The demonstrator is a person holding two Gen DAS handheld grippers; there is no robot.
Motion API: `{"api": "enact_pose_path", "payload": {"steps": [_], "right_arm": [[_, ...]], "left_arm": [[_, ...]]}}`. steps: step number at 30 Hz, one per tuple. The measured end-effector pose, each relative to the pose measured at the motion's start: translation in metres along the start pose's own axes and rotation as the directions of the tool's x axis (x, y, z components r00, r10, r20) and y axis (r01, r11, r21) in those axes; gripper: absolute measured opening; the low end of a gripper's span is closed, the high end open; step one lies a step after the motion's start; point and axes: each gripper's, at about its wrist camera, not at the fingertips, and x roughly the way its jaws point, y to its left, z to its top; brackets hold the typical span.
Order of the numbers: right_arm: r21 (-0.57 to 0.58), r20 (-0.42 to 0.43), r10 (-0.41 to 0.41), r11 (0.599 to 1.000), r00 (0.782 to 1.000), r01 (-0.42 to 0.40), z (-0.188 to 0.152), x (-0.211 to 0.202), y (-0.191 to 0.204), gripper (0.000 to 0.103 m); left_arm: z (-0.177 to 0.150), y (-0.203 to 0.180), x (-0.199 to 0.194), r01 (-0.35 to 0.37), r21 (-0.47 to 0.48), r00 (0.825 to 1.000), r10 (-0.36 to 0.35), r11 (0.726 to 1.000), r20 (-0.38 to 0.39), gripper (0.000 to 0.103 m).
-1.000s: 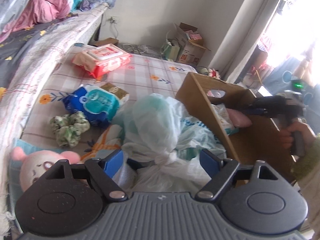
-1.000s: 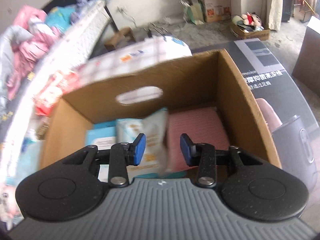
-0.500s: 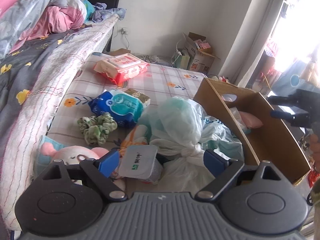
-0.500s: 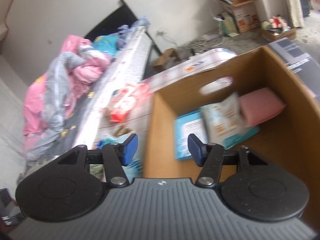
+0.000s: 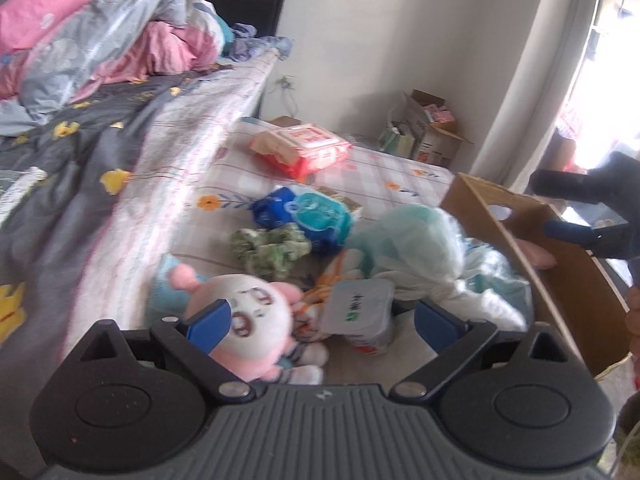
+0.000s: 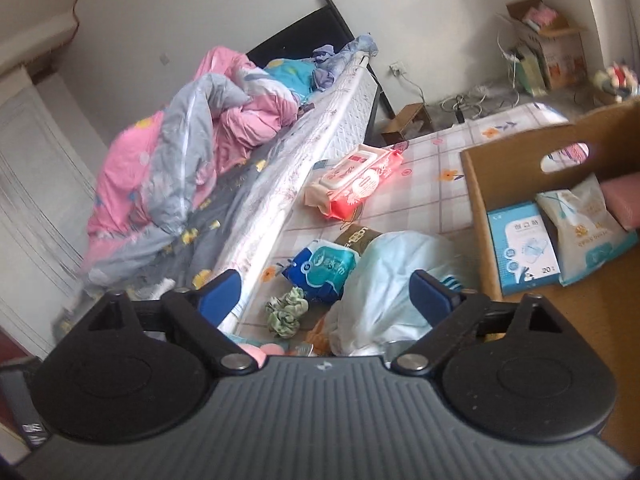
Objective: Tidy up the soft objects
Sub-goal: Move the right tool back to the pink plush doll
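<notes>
While the soft objects are lying scattered on the checked mat [image 6: 404, 200] beside the bed [image 5: 80, 152], one pink-and-white plush toy [image 5: 248, 320] is resting nearest the left gripper [image 5: 320, 322], its face turned up toward the camera and its long axis running roughly toward the gripper. Just beside it, one small grey-lidded pack [image 5: 360, 312] is sitting, touching a knotted pale plastic bag [image 6: 396, 272]. One green scrunchie [image 6: 286, 312] is lying between the plush toy and one blue tissue pack [image 6: 324, 270]; farther along the mat, one red wipes pack [image 6: 354, 184] is lying flat, well apart from the rest.

The cardboard box [image 6: 480, 216] is standing at the mat's edge, its handle cut-out facing the mat. Three items are showing inside it: a blue-and-white flat box [image 6: 524, 248], a white pouch [image 6: 584, 220] leaning on that box, and a pink pad [image 6: 624, 204] against the wall.

The left gripper is hovering over the plush toy and the grey-lidded pack with its jaws spread wide, gripping nothing. The right gripper [image 6: 326, 296] is likewise hanging above the plastic bag, jaws parted and empty.
</notes>
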Motion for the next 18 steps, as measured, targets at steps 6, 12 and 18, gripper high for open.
{"api": "enact_pose_path", "payload": {"steps": [6, 12, 18], "right_arm": [[-0.142, -0.015, -0.095, 0.986, 0.995, 0.092, -0.014, 0.018, 0.039, 0.102], [-0.239, 0.008, -0.19, 0.953, 0.982, 0.186, -0.027, 0.021, 0.058, 0.102], [-0.321, 0.058, -0.292, 0.9, 0.955, 0.295, -0.039, 0.014, 0.065, 0.102]], "left_arm": [[-0.007, 0.021, -0.008, -0.043, -0.037, 0.999, 0.043, 0.998, 0.007, 0.102], [-0.012, 0.033, -0.015, -0.06, -0.055, 0.998, 0.061, 0.997, 0.016, 0.102], [-0.016, 0.036, -0.015, -0.049, -0.064, 0.998, 0.05, 0.997, 0.027, 0.103]]}}
